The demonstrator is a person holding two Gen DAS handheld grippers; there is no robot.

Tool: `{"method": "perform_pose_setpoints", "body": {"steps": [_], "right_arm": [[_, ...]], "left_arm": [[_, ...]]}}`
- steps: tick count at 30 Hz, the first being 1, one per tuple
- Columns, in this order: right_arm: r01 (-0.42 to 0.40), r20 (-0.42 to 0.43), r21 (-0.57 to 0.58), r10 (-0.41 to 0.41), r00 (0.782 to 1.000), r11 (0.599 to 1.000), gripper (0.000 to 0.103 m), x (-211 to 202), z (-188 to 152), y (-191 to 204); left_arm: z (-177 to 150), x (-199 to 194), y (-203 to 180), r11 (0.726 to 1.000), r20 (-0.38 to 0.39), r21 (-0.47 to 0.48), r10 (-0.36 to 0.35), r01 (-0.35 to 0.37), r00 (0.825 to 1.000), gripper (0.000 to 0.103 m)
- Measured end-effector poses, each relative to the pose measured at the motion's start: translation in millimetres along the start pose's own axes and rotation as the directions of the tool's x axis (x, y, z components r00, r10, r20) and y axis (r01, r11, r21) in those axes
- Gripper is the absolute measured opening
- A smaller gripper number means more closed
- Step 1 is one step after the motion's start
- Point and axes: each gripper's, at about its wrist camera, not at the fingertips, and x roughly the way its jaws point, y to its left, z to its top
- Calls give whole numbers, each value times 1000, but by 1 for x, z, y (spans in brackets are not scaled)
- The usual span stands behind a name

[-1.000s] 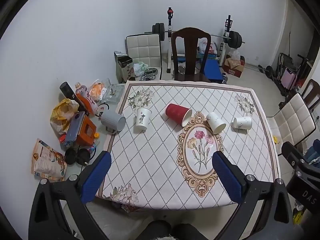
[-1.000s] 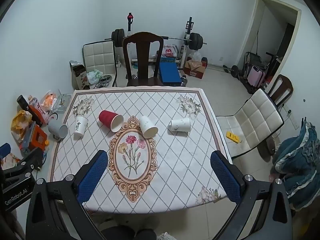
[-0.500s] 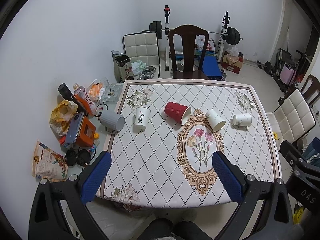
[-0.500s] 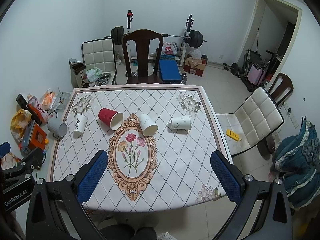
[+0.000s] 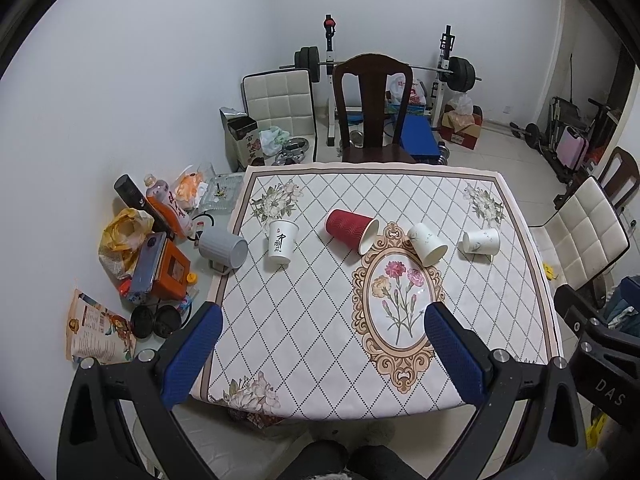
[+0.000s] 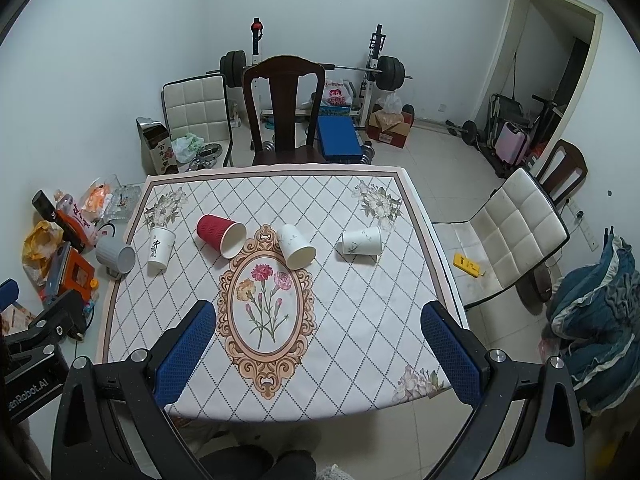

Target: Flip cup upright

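You held both grippers, left gripper [image 5: 320, 344] and right gripper [image 6: 318, 344], wide and empty above the counter [image 6: 360, 300], because the red cup [image 6: 218, 234] lay sideways far ahead

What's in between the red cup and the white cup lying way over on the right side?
Another white cup lies tipped over between the red cup and the far-right white cup; the right wrist view shows it.
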Motion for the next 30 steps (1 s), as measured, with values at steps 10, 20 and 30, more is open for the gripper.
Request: {"method": "perform_pose_setpoints", "body": {"steps": [10,20,30], "right_arm": [[-1,1,1,1,1000,1000,103,1,-1,-2],[-1,-2,2,1,1000,1000,103,1,1,0],[-5,-2,7,5,1000,1000,103,2,-2,1]], "left_arm": [[1,-2,-3,1000,8,2,2,-2,1000,103],[0,-2,-3,1000,9,1,2,-2,1000,103],[2,-5,-2,1000,13,2,1,-1,1000,103]]}}
